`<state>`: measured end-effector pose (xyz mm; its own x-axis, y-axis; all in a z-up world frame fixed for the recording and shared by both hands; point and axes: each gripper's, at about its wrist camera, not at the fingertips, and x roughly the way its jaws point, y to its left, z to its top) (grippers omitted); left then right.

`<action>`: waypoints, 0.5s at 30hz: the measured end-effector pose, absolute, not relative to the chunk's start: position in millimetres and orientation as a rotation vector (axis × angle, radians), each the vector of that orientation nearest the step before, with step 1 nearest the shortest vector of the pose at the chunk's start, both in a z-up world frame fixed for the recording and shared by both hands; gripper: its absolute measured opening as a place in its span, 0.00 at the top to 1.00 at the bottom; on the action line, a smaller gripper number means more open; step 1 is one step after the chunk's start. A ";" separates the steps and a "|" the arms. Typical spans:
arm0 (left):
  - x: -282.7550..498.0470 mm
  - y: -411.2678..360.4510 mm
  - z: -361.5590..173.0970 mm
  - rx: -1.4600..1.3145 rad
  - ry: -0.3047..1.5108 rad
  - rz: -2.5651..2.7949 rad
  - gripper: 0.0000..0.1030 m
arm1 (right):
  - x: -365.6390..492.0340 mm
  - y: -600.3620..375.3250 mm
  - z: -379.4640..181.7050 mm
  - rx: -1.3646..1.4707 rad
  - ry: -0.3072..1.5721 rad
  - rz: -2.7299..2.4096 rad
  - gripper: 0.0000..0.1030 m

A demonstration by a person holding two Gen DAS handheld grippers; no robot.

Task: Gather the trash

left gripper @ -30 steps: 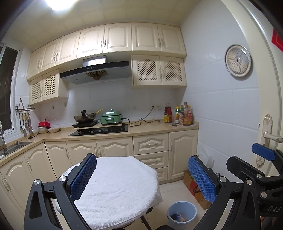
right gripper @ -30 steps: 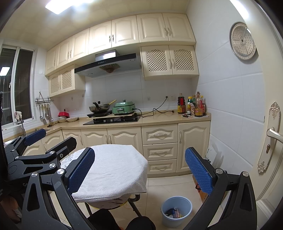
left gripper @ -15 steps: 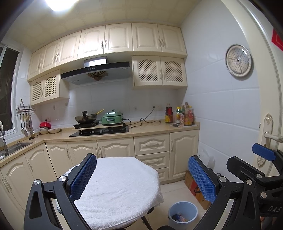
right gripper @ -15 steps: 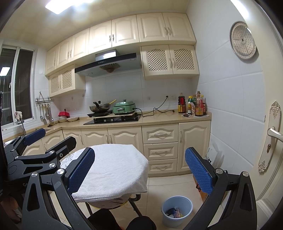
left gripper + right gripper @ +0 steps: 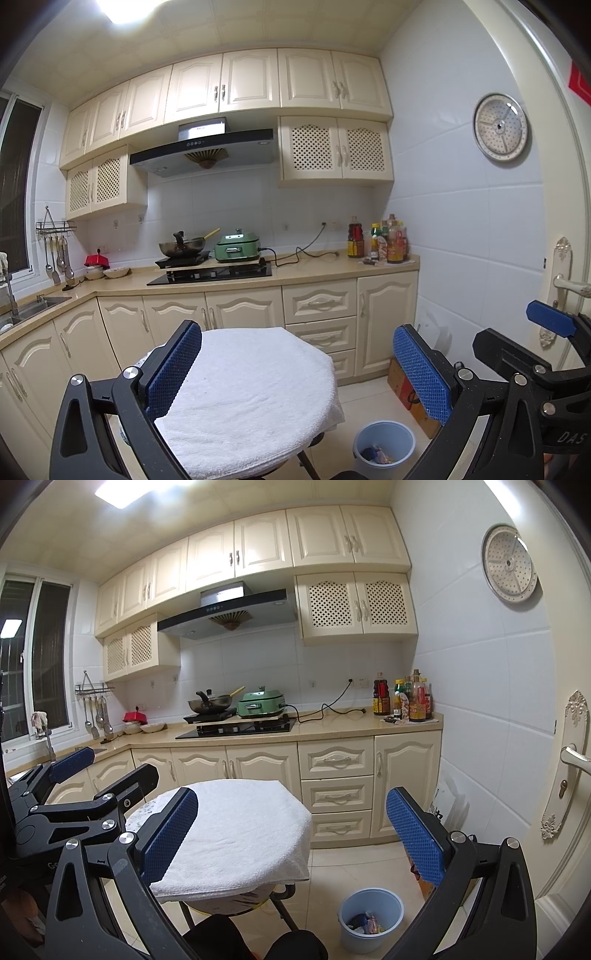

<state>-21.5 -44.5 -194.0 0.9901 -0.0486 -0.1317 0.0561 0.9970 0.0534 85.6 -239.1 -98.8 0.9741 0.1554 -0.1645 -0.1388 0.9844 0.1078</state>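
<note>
Beside towel-covered table (image 5: 236, 834) | blue bin (image 5: 371, 919) holds trash, probably wrappers (image 5: 365, 923)

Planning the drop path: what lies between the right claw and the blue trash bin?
In the right wrist view, only bare floor tile separates the open right claw from the blue trash bin; the towel-covered table stands to the left of that stretch.

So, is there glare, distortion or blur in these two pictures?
Left wrist view: the ceiling light is blown out white, the door frame bows from the fisheye, and the corners go black. Right wrist view: the same bowing and dark corners, a bright ceiling panel, otherwise sharp.
</note>
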 end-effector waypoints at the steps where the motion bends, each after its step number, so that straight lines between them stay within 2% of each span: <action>1: -21.9 -45.5 -194.1 0.057 0.129 -0.050 0.01 | 85.9 -238.0 -99.1 0.094 0.176 0.149 0.00; 15: -22.1 -58.4 -197.3 0.053 0.127 -0.040 0.01 | 85.4 -234.9 -101.3 0.098 0.168 0.148 0.00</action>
